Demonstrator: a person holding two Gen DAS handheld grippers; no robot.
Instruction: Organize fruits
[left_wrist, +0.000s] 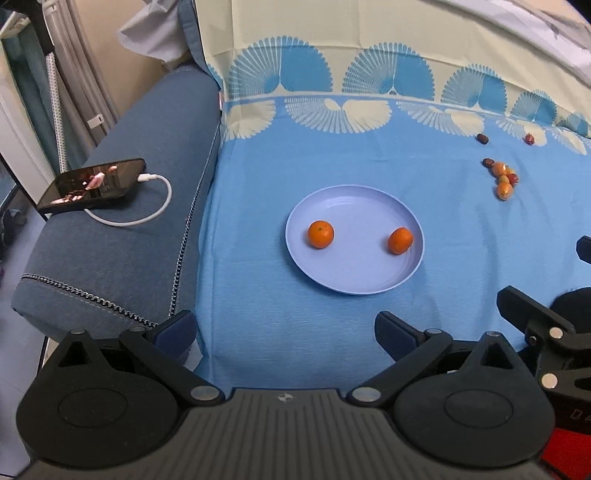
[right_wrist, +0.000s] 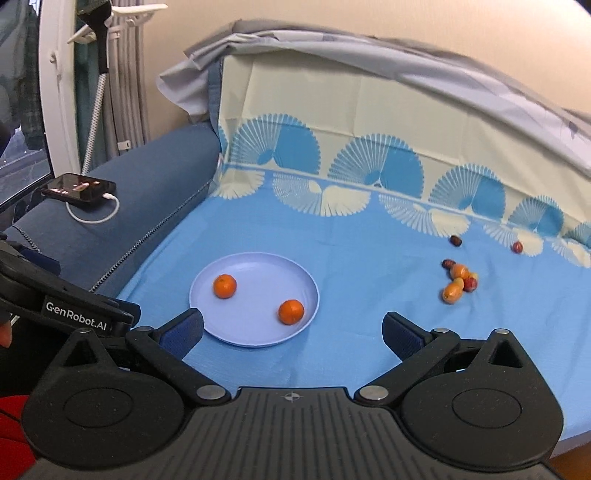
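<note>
Both grippers, left gripper (left_wrist: 284, 334) and right gripper (right_wrist: 291, 330), spread wide, empty; two small oranges (left_wrist: 321, 234) sit on lavender round plastic plate (left_wrist: 354, 284) mid-frame, loose fruit pile (right_wrist: 459, 282) right awaits sorting.

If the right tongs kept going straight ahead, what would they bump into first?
Probably the purple plate, near the orange on its near side. The open right tongs point down at it, though depth is hard to judge.
</note>
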